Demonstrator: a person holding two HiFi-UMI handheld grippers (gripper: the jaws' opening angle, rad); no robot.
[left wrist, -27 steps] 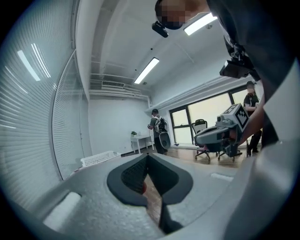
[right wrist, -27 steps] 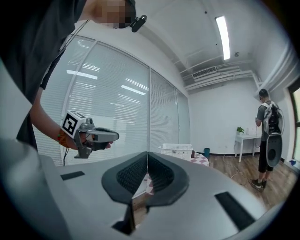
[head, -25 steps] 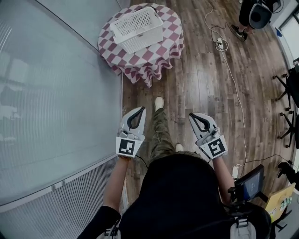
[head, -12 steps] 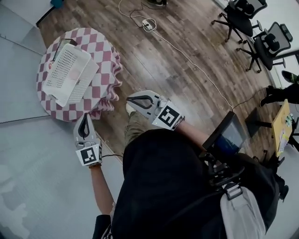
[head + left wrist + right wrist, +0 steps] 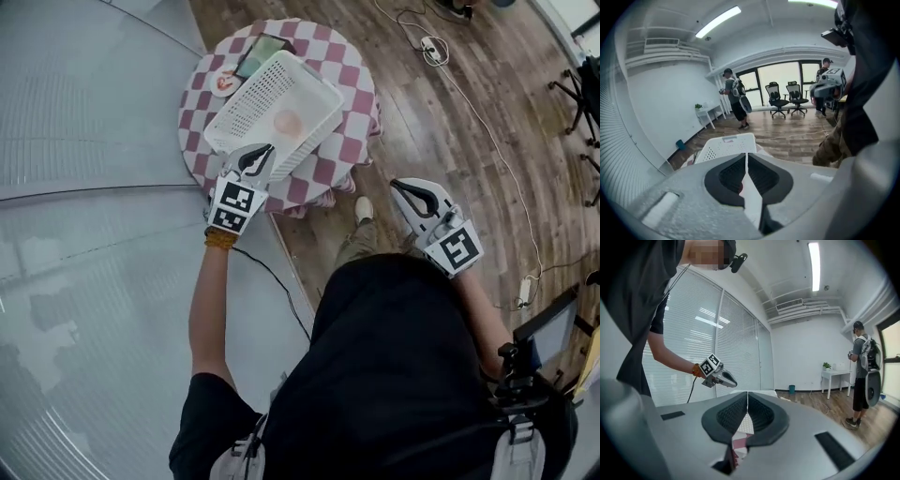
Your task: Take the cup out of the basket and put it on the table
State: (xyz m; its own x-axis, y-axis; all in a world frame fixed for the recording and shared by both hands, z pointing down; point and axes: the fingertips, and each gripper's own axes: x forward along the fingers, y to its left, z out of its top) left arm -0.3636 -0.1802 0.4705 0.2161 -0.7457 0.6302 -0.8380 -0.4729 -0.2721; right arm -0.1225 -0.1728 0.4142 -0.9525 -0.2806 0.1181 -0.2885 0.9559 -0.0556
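Observation:
A white perforated basket [image 5: 272,108] stands on the round table with a pink-and-white checked cloth [image 5: 352,131]. A pale pink round shape [image 5: 288,123], probably the cup, shows inside the basket. My left gripper [image 5: 265,150] is shut and empty, its tip at the basket's near edge. In the left gripper view the basket [image 5: 725,146] lies just beyond the shut left gripper [image 5: 747,157]. My right gripper [image 5: 397,186] is shut and empty, over the floor to the right of the table. The right gripper view looks past the shut right gripper [image 5: 747,397] to the left gripper [image 5: 723,376] and the basket [image 5: 757,393].
A small red-and-white item [image 5: 223,83] and a dark flat object [image 5: 262,52] lie on the table behind the basket. A glass wall [image 5: 84,187] runs along the left. A cable and power strip [image 5: 432,47] lie on the wood floor. Another person [image 5: 735,98] stands by office chairs [image 5: 785,98].
My view has swung, so the table and basket now sit straight ahead. The left gripper reached forward to the basket's near edge. The right gripper now hangs at the right, over the floor.

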